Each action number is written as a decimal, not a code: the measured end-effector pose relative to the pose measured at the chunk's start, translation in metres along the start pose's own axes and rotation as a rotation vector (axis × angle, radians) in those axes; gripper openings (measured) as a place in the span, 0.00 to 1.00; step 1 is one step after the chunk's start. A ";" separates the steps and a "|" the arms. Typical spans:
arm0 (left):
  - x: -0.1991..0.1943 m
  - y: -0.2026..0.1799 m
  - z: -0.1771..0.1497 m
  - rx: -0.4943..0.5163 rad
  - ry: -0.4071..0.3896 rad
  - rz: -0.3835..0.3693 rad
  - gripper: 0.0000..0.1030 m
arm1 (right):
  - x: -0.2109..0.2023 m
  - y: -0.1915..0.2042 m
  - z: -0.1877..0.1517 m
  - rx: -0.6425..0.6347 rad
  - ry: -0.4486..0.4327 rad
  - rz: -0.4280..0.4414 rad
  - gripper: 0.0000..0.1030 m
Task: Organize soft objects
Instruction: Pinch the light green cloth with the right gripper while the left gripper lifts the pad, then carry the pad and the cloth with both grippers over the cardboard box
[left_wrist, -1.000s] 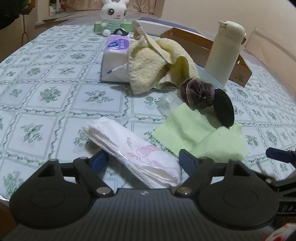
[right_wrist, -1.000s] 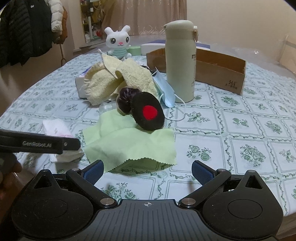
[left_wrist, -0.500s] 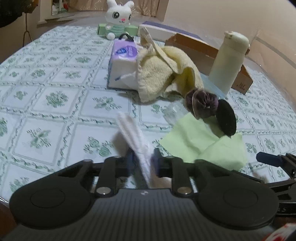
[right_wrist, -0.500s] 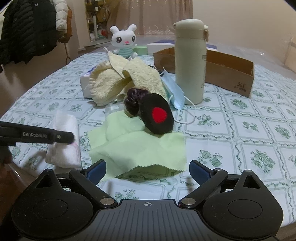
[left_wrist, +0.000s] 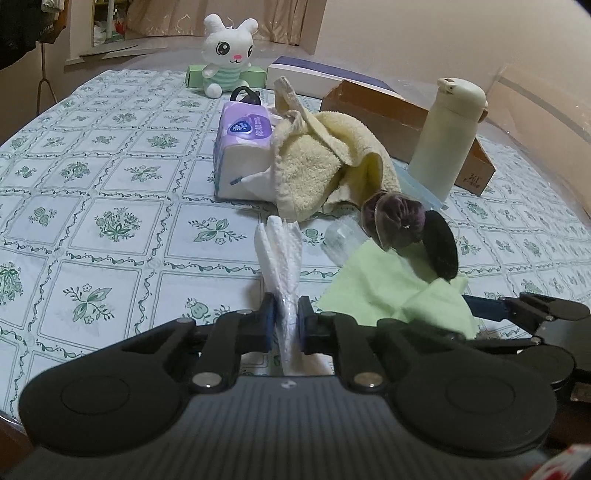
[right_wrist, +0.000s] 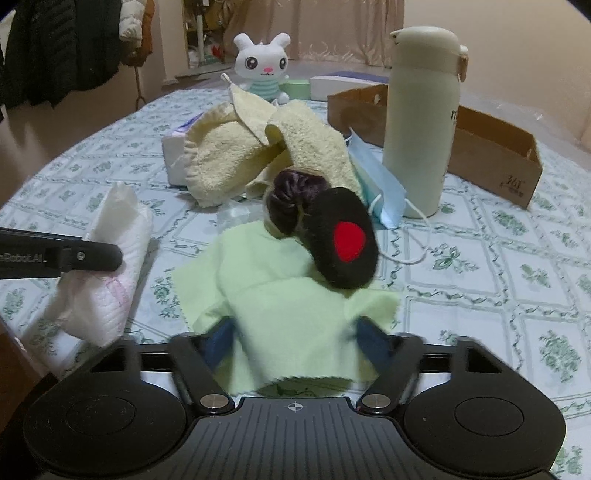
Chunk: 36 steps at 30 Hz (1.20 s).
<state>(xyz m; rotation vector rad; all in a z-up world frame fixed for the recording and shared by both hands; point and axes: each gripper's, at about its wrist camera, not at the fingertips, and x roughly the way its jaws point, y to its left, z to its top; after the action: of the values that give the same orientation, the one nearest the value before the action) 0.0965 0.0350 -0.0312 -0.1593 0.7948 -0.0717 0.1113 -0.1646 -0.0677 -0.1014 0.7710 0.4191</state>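
Left gripper (left_wrist: 284, 325) is clamped on the white tissue pack (left_wrist: 280, 258), held just above the tabletop (left_wrist: 110, 184). Right gripper (right_wrist: 295, 347) has just been closing, its fingers straddling the green cloth (right_wrist: 288, 302), not yet pinching. Next, probably: finish the pinch, then lift.

left claw (left_wrist: 283, 325) now clamped on white pad (left_wrist: 280, 258), lifted, right claw (right_wrist: 295, 345) closing around green cloth (right_wrist: 295, 314)
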 end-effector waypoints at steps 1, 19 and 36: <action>0.000 0.000 -0.001 -0.001 0.001 -0.001 0.10 | 0.000 0.001 0.000 -0.006 -0.002 -0.014 0.50; -0.015 -0.013 -0.004 0.003 -0.028 -0.021 0.10 | -0.051 -0.032 -0.007 0.077 -0.039 -0.128 0.22; -0.024 -0.031 0.021 0.087 -0.072 -0.077 0.10 | -0.110 -0.088 0.001 0.160 -0.182 -0.271 0.21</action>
<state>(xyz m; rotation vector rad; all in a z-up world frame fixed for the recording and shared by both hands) 0.0950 0.0099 0.0054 -0.1098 0.7124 -0.1725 0.0770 -0.2810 0.0038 -0.0171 0.5979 0.1063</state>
